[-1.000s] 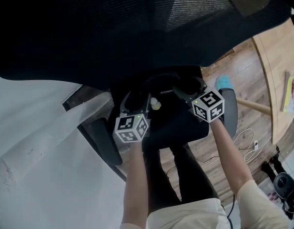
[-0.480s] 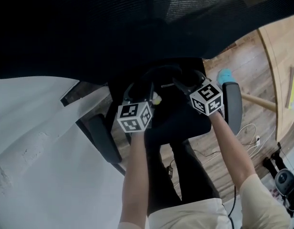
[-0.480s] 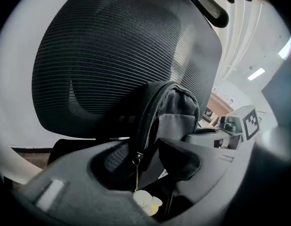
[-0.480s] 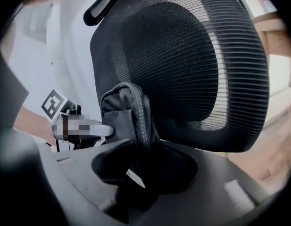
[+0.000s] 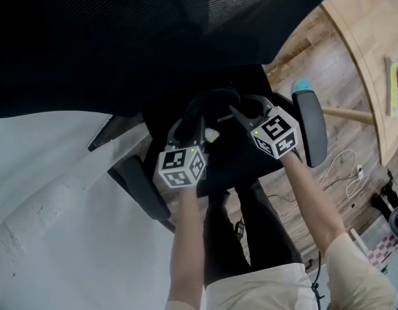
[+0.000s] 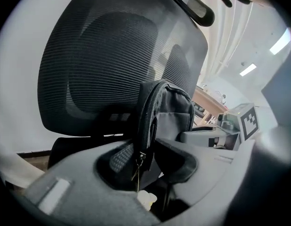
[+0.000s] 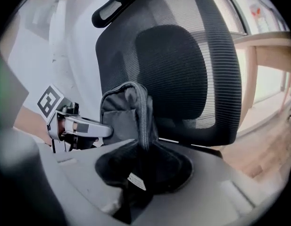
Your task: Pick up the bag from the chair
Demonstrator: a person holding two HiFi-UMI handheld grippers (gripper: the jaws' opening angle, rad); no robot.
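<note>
Clamping the soft, zippered black bag (image 6: 172,111) before the ribbed mesh chair (image 6: 88,55): left gripper (image 5: 187,126) and right gripper (image 5: 240,110).

The head view looks steeply down over the chair (image 5: 121,31). Both gripper views sit close, facing its mesh back from opposite sides, sharing the bag (image 6: 171,112).

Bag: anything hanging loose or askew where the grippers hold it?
Only a zipper pull with a pale charm dangles loose between the left gripper's jaws. The bag itself stands upright against the chair back, no tear visible.
</note>
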